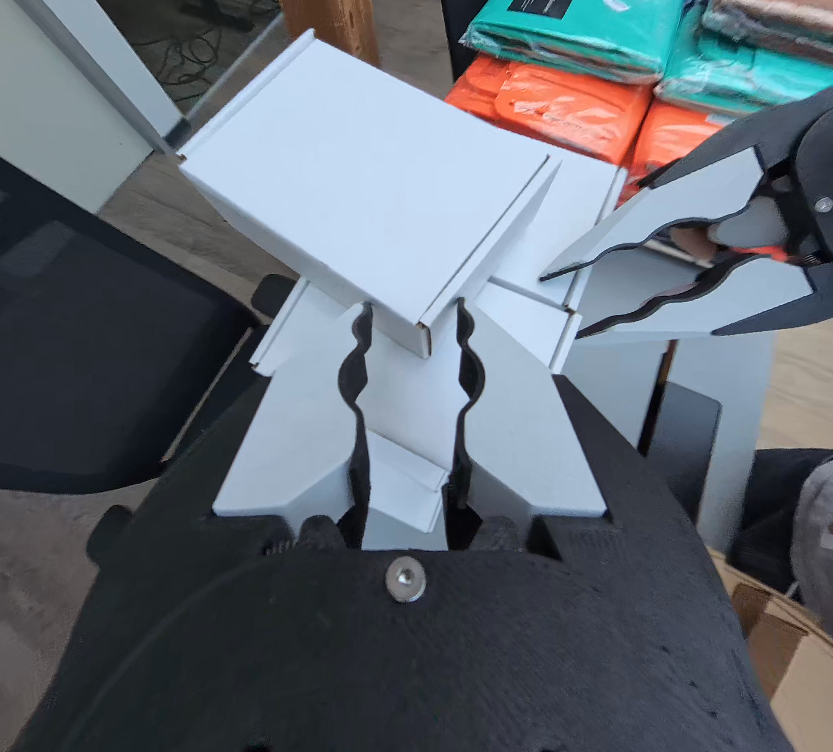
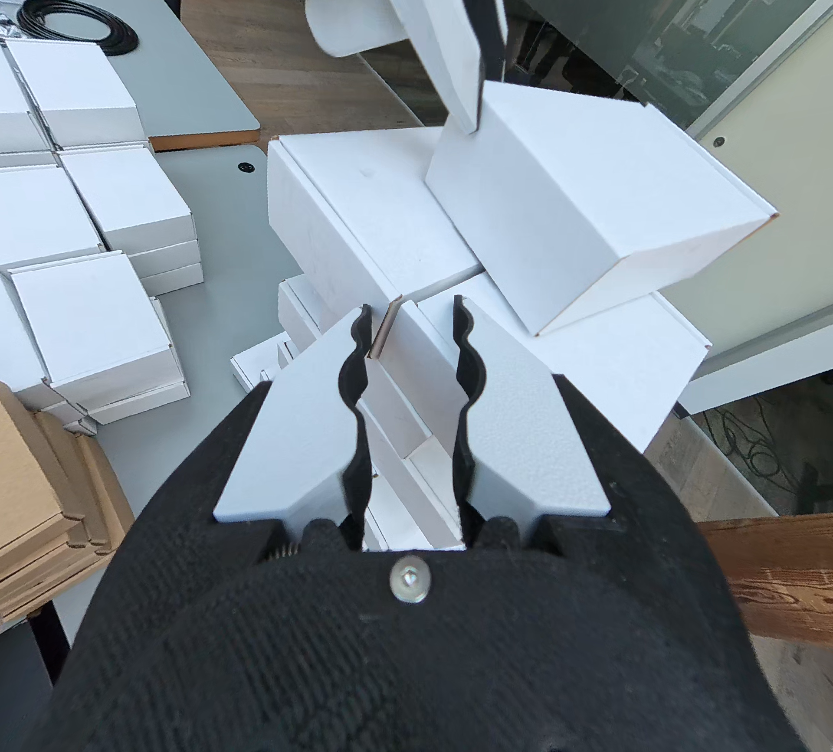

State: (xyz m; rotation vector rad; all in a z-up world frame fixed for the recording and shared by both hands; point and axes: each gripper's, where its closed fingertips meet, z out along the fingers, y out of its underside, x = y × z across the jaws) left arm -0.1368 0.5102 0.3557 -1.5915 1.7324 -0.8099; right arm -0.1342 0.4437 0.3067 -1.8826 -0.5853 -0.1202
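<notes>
Nearest, the left claw [image 1: 412, 311] pinches the near corner of a tilted white box [image 1: 360, 185], centre frame. Beside it, at right, the right claw [image 1: 559, 307] hangs spread (touching nothing visible) near stacked white boxes [image 1: 532, 316]. Farther, upper right, lie folded cloth packs [image 1: 581, 23]; a grey bench [image 2: 216, 207] carries more boxes at left.

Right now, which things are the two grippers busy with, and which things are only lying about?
In hand:
- left gripper, jaws about a corner of the tilted white box
- right gripper, jaws open at the white box stack underneath

Lying about:
- folded clothes packs
- black cable coil
- brown cardboard sheets
- other white boxes
- grey table
</notes>
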